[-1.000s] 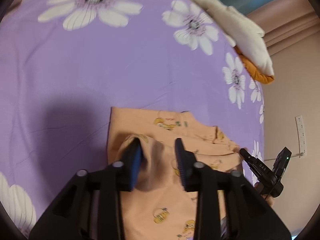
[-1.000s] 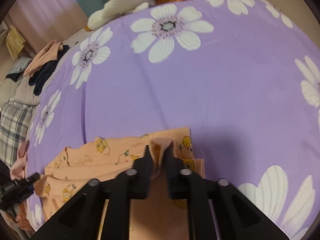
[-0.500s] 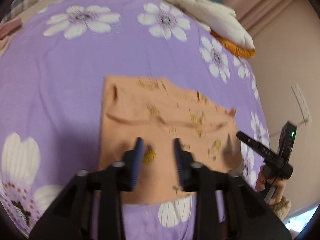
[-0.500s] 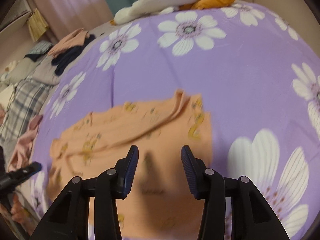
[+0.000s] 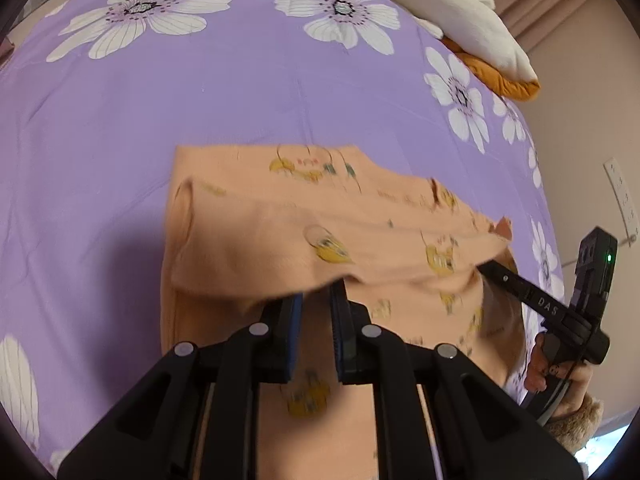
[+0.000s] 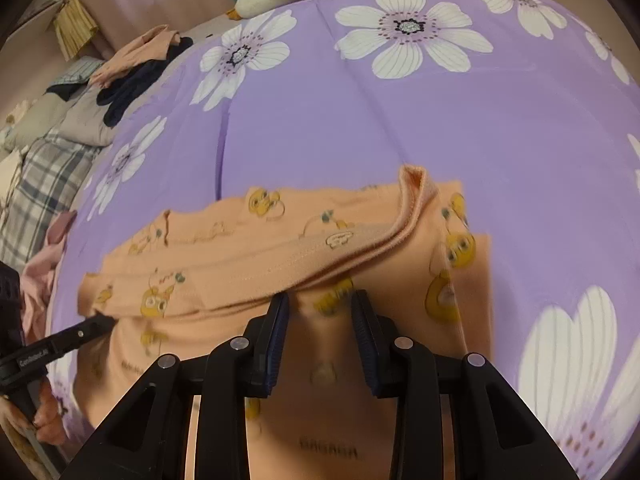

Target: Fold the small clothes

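Underneath everything lies the bed (image 5: 200,100), its purple cover printed with big white flowers. Near the edge closest to me the peach baby garment (image 5: 260,240) with yellow cartoon prints is spread flat. One long fold of it is raised off the layer below and runs across between my two claws.

My left claw (image 5: 316,300) has just been closing. Its jaws stand nearly together, the tips are buried under the edge of that raised fold, and they are pinching it.

My right claw (image 6: 320,300) has also been closing, yet a fair gap remains between its jaws. The fold's hem drapes over its tips and hides them, so I cannot tell whether the pads press on the cloth. From the left camera its tip (image 5: 486,268) sits tucked under the fold's far end.

At the bed's far side a white and orange plush toy (image 5: 460,12) rests, and a heap of loose clothes (image 6: 136,64) lies just beyond the cover.
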The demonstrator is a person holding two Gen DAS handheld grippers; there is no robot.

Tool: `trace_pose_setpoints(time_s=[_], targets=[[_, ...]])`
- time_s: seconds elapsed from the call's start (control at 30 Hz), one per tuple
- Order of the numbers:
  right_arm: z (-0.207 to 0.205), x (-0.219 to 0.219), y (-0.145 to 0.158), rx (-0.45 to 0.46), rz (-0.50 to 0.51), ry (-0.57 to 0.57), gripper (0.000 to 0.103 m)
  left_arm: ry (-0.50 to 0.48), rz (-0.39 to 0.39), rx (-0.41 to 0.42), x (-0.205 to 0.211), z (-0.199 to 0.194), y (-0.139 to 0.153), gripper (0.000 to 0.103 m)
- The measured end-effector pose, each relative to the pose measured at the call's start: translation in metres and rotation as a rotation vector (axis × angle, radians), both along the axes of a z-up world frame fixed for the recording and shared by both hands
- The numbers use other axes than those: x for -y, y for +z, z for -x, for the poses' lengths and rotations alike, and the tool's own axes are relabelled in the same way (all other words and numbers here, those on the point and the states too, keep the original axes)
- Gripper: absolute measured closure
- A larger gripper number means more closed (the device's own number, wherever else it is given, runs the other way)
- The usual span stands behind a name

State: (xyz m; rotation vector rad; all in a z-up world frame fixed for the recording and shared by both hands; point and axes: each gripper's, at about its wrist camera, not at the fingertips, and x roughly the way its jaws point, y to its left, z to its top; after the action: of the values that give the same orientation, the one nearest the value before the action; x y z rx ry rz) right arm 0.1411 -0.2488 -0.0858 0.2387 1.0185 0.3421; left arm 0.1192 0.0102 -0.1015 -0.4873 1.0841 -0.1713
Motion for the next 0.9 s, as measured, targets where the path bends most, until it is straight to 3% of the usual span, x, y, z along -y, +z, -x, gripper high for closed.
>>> trace_pose_setpoints(time_s=[0.13, 0.3, 0.5, 0.53, 0.63, 0.8, 0.9], targets=[[-0.018, -0.004, 0.008, 0.038, -0.009, -0.007, 0.068, 0.027, -0.012, 0.04, -0.007, -0.024, 0.002, 0.092], [-0.043, -0.006, 0.004, 0.023, -0.011, -0.03, 0.068, 0.083, -0.026, 0.029, -0.019, -0.054, -0.001, 0.092], [-0.045, 0.007, 0.012, 0.038, 0.005, -0.084, 0.068, 0.127, -0.004, 0.036, -0.037, -0.054, 0.011, 0.086], [-0.043, 0.011, 0.014, 0.044, 0.005, -0.096, 0.068, 0.123, 0.001, 0.044, -0.039, -0.049, 0.015, 0.079], [-0.034, 0.023, 0.021, 0.055, 0.006, -0.116, 0.067, 0.121, -0.021, 0.06, -0.042, -0.035, 0.027, 0.043], [-0.017, 0.038, 0.027, 0.066, 0.066, -0.155, 0.067, 0.111, -0.074, 0.098, -0.044, -0.009, 0.039, 0.033], [-0.001, 0.05, 0.024, 0.058, 0.06, -0.17, 0.051, 0.118, -0.058, 0.066, -0.048, 0.004, 0.03, 0.03]])
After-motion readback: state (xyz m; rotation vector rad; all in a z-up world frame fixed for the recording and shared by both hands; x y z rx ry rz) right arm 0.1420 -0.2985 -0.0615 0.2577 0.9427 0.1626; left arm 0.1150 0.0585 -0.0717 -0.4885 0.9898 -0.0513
